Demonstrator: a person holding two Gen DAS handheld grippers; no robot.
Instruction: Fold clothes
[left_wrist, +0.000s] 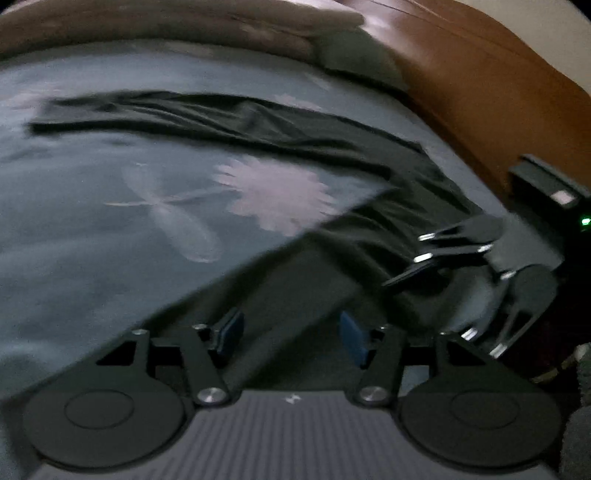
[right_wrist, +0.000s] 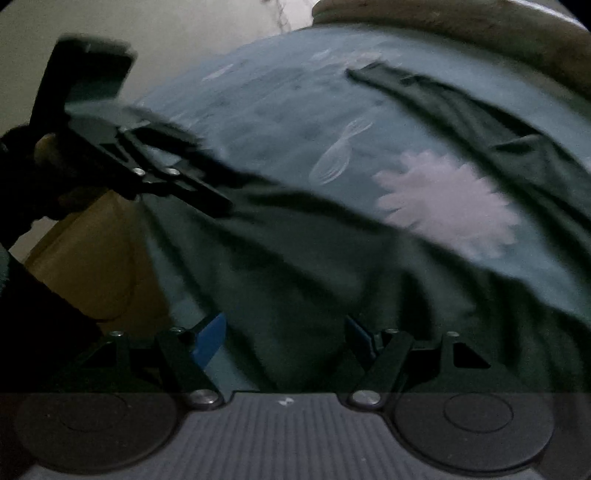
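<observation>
A long dark green garment (left_wrist: 258, 125) lies rumpled across a blue-grey bedsheet (left_wrist: 92, 221) with pink flower prints. My left gripper (left_wrist: 291, 336) hovers over the garment's near end, its blue pads apart and pressing on nothing. To its right, the right gripper's fingers (left_wrist: 410, 275) reach onto the same cloth. In the right wrist view the garment (right_wrist: 295, 266) fills the foreground under my right gripper (right_wrist: 284, 339), which stands open over the fabric. The left gripper's fingers (right_wrist: 199, 192) lie against the garment's edge at the left, with a hand (right_wrist: 48, 147) behind them.
A brown wooden bed frame (left_wrist: 480, 74) runs along the far right. A brownish blanket or pillow (left_wrist: 147, 22) lies across the bed's far end. A tan surface (right_wrist: 92, 258) shows beside the bed at the lower left. Both views are blurred.
</observation>
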